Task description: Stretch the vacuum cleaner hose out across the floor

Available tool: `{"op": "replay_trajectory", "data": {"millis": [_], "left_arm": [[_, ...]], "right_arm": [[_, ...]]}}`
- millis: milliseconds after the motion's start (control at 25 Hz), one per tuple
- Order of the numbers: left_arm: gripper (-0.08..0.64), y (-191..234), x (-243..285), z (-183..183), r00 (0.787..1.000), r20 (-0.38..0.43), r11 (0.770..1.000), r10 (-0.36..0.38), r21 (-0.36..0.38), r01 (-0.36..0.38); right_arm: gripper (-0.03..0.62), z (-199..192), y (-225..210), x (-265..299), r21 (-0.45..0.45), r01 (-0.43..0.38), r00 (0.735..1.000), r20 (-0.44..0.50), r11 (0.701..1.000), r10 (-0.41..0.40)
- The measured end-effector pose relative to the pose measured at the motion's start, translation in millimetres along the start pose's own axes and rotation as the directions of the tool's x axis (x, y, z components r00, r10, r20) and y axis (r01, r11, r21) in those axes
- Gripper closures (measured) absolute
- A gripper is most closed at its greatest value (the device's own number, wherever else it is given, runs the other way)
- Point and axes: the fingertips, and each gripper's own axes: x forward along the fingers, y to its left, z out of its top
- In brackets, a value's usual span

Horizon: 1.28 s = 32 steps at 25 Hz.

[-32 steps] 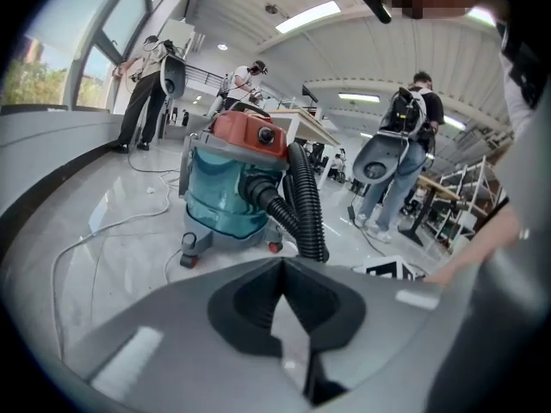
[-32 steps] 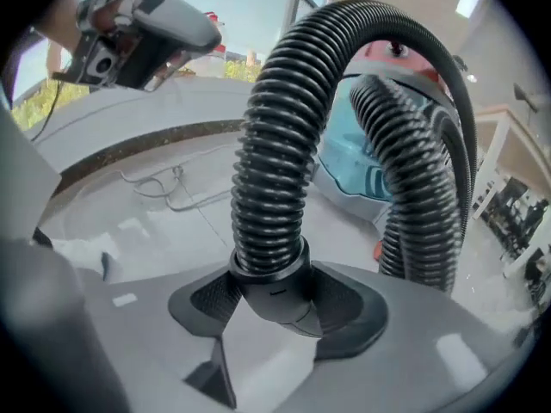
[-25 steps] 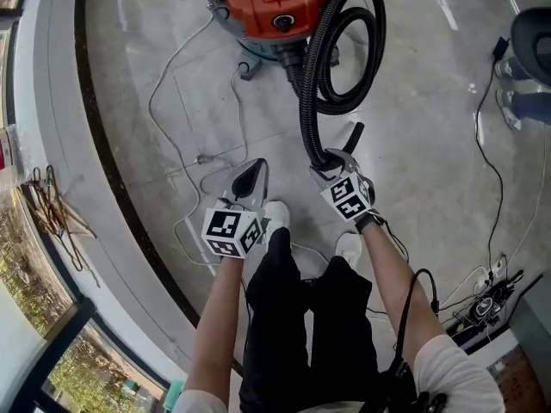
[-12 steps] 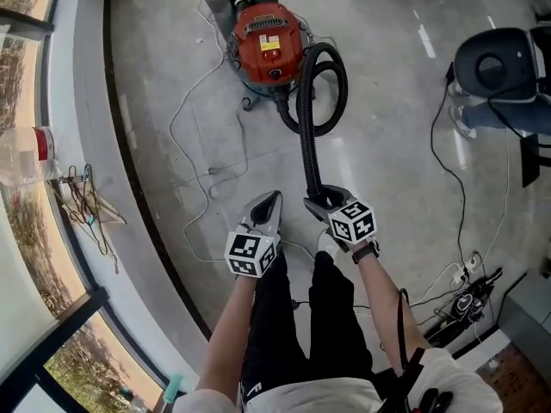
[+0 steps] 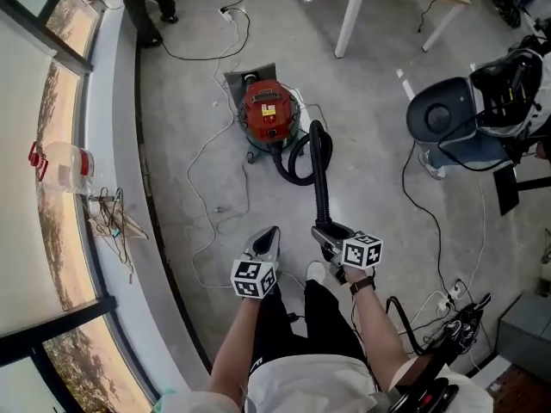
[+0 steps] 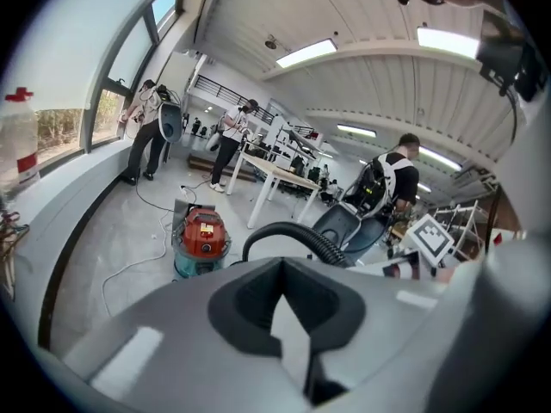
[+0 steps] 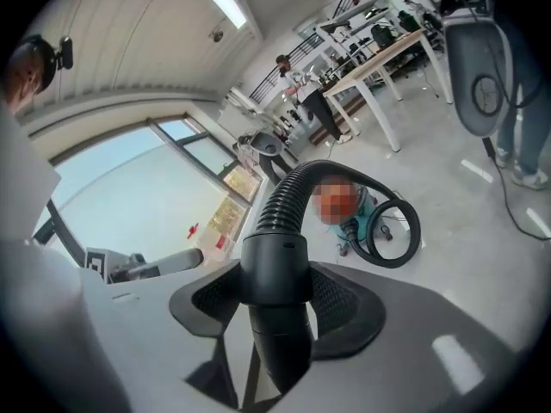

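Right hand-held gripper [image 5: 331, 235]: your jaws are clamped partway open on the smooth end of the hose [image 5: 320, 175], with a pad pressing each side.
Left hand-held gripper [image 5: 265, 241]: your jaws are together with nothing between them. It sits just at 9 o'clock of the right one.
Hose: from your grip it runs toward 12 o'clock, then curls in one loop beside the vacuum [image 5: 269, 117].
Vacuum: red, standing on the floor [image 5: 379, 144] at 11 o'clock from your grip, well apart.
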Motion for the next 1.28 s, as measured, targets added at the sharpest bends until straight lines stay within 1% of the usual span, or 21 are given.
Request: {"op": "replay_trajectory", "data": {"millis": [160, 240, 400, 520, 680, 800, 920, 1000, 1080, 1120, 1200, 1280], "left_arm": [[0.558, -53.0, -37.0, 23.8, 0.999, 0.054, 1.000, 0.008, -0.004, -0.008], [0.558, -78.9, -55.1, 28.2, 0.998, 0.064, 1.000, 0.008, -0.002, -0.008], [0.558, -122.3, -88.5, 28.8, 0.997, 0.069, 0.999, -0.016, 0.029, 0.014], [0.558, -136.3, -110.7, 26.6, 0.996, 0.080, 0.998, -0.033, 0.051, 0.029], [0.558, -151.7, -146.5, 10.9, 0.992, 0.101, 0.995, -0.070, 0.084, 0.062], [0.558, -167.7, -186.8, -13.4, 0.985, 0.127, 0.991, -0.114, 0.086, 0.104], [0.558, -182.7, -230.8, -42.4, 0.977, 0.140, 0.985, -0.161, 0.085, 0.150], [0.558, -187.5, -257.8, -65.2, 0.978, 0.129, 0.985, -0.167, 0.075, 0.158], [0.558, -194.5, -283.4, -89.1, 0.980, 0.109, 0.985, -0.169, 0.061, 0.163], [0.558, -200.2, -294.6, -99.0, 0.980, 0.099, 0.984, -0.172, 0.070, 0.165], [0.558, -214.6, -311.4, -108.5, 0.980, 0.093, 0.981, -0.176, 0.104, 0.166], [0.558, -231.2, -324.8, -109.3, 0.980, 0.106, 0.981, -0.169, 0.119, 0.156]], "right_arm": [[0.359, 20.7, 23.0, -59.7, 0.112, -0.053, 0.994, 0.099, 0.992, 0.042], [0.359, 22.9, 31.6, -87.7, 0.146, -0.070, 0.990, 0.134, 0.987, 0.051], [0.359, 10.5, 50.0, -138.2, 0.181, -0.096, 0.981, 0.182, 0.979, 0.062], [0.359, -9.3, 70.4, -158.7, 0.161, -0.100, 0.980, 0.187, 0.982, 0.069], [0.359, -48.2, 97.9, -177.6, 0.107, -0.085, 0.980, 0.189, 0.991, 0.063], [0.359, -86.1, 131.0, -197.2, 0.079, -0.091, 0.971, 0.227, 0.993, 0.071], [0.359, -130.9, 159.9, -218.5, 0.087, -0.076, 0.960, 0.276, 0.993, 0.049], [0.359, -163.3, 174.5, -234.0, 0.099, -0.056, 0.960, 0.280, 0.993, 0.026], [0.359, -195.3, 186.4, -255.1, 0.093, -0.029, 0.966, 0.260, 0.995, 0.004], [0.359, -207.2, 192.6, -268.3, 0.091, -0.024, 0.966, 0.260, 0.996, -0.001], [0.359, -218.9, 205.2, -297.3, 0.090, -0.033, 0.960, 0.280, 0.995, 0.007], [0.359, -226.2, 209.3, -326.3, 0.078, -0.029, 0.956, 0.294, 0.997, 0.005]]}}
